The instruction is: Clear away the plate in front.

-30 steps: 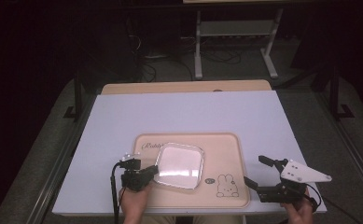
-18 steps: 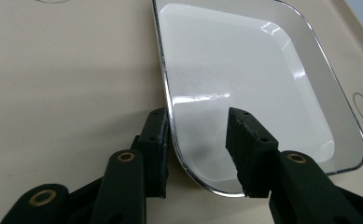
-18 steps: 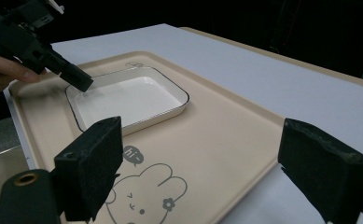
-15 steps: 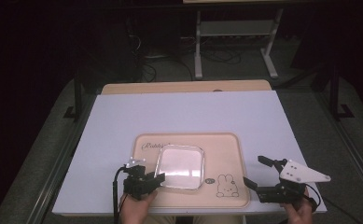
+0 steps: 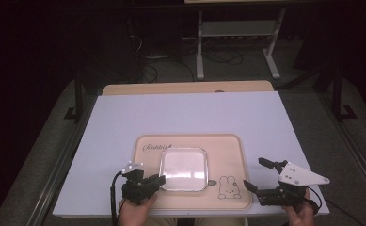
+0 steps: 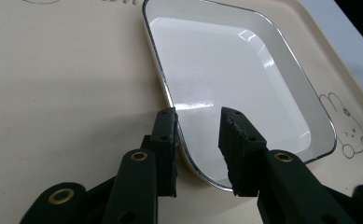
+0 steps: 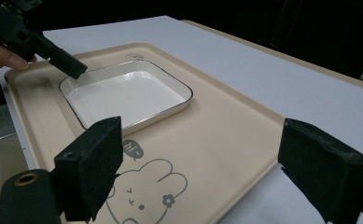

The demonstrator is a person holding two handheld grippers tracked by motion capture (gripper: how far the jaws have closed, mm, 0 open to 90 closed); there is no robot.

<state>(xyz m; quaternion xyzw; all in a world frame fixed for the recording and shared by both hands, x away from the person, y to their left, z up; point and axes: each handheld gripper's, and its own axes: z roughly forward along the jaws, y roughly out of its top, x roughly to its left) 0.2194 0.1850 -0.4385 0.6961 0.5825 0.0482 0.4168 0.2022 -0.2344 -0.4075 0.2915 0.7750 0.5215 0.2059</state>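
The white dish (image 5: 183, 169) lies on the beige tray (image 5: 227, 150), low in the middle of the high view. Our left gripper (image 6: 198, 140) straddles its near rim, jaws just narrowed but not pressing; a second ago it sat higher, at the dish's left edge. Our right gripper (image 5: 258, 173), lower right, gapes empty.
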